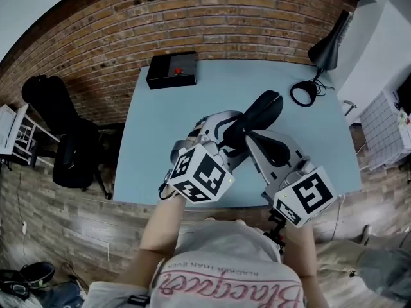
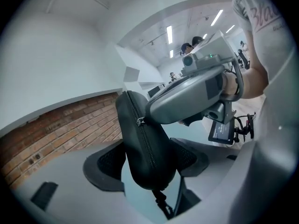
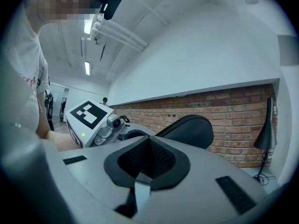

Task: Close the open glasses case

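The glasses case [image 1: 260,111] is off the table [image 1: 231,85], held at the table's near middle and slanting up and away from the person. The left gripper [image 1: 228,136] is clamped on the case's lower end: in the left gripper view its 2 black pads [image 2: 105,164] sit against either side of the case [image 2: 145,139]. In that view the case's 2 halves lie together along the zip line, and the zip pull [image 2: 138,121] sits partway up it. The right gripper [image 1: 252,138] comes in from the person's right, and its grey nose [image 2: 187,99] meets the case right at the pull. Whether it pinches the pull cannot be told. In the right gripper view its jaws are pressed together, with nothing visible between them and the case [image 3: 189,129] just beyond. A black box [image 1: 172,69] with 1 red button stands at the table's far left corner. A black lamp [image 1: 327,47] stands at the far right.
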Demonstrator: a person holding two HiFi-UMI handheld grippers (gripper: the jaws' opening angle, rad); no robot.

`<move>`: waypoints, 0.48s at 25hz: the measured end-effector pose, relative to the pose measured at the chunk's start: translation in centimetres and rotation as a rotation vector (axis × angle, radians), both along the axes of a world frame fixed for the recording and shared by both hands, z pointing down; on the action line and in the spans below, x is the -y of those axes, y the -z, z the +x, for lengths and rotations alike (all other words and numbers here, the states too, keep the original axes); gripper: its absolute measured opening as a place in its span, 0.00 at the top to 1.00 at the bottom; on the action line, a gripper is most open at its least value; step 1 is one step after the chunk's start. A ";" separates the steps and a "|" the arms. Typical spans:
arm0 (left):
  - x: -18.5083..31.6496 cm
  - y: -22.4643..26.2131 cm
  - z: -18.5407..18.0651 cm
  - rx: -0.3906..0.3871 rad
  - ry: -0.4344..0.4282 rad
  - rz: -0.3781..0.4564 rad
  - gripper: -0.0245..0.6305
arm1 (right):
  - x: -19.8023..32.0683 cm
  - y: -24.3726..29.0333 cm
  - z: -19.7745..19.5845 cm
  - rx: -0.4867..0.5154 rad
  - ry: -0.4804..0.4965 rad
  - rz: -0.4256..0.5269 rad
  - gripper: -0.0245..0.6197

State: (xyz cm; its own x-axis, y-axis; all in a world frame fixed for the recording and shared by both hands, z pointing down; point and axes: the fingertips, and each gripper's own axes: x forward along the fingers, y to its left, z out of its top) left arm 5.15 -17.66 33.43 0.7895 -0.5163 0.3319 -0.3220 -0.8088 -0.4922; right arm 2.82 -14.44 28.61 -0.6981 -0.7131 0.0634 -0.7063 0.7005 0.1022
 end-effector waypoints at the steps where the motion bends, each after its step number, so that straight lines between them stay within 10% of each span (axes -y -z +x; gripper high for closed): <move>1: 0.1 -0.2 -0.1 0.026 0.008 0.016 0.50 | 0.1 0.0 0.1 -0.027 -0.017 0.018 0.93; 12: 0.0 -0.8 -1.2 0.112 -0.016 0.099 0.53 | 0.7 1.4 2.9 -0.138 -0.134 0.096 0.93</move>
State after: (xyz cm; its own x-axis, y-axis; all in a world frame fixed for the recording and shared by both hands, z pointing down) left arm 3.92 -17.70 34.27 0.7588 -0.5388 0.3660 -0.2484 -0.7588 -0.6021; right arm 5.74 -15.16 27.22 -0.5862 -0.8063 0.0792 -0.7672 0.5838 0.2657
